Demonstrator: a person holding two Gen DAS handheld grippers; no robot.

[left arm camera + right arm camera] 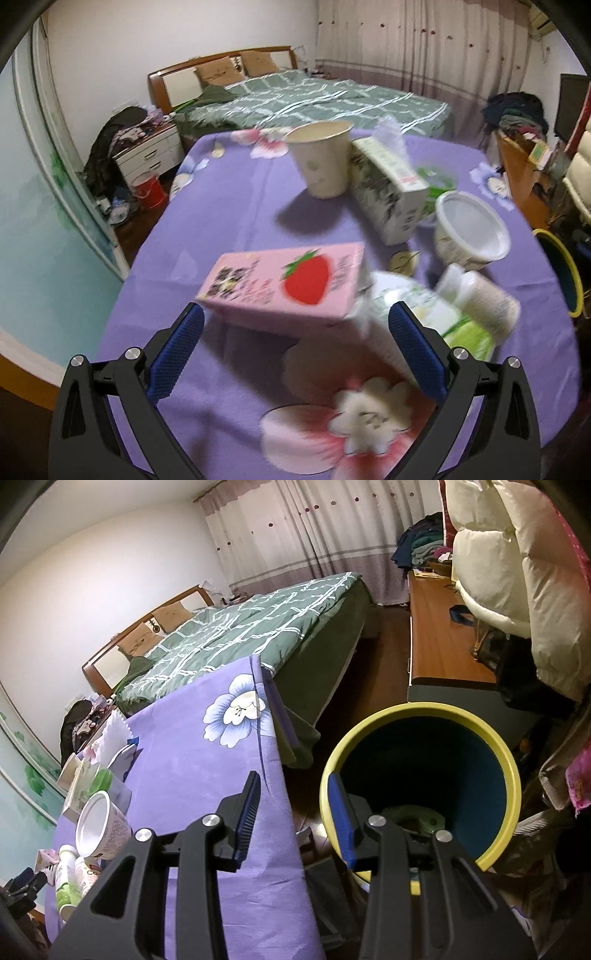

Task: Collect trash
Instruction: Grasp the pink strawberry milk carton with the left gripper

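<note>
Left gripper [295, 317] closing in on trash, right gripper [295, 812] empty at the bin

Just before the pink strawberry-printed drink carton [284, 284], lying flat on the purple floral-clothed counter [229, 206], the left gripper gapes wide, likely lining up a grasp; right of the carton, past the counter's edge, the right gripper hangs part-open and empty over the yellow-rimmed, dark blue round bin [509, 771], probably just past a drop.

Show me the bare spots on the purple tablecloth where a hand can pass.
Free: the wide strip of tablecloth between the table's left edge and the paper cup, and the stretch near the blue flower by the bin. Crowded: the right side, where pink carton, tissue box, white tub and bottle cluster.
</note>
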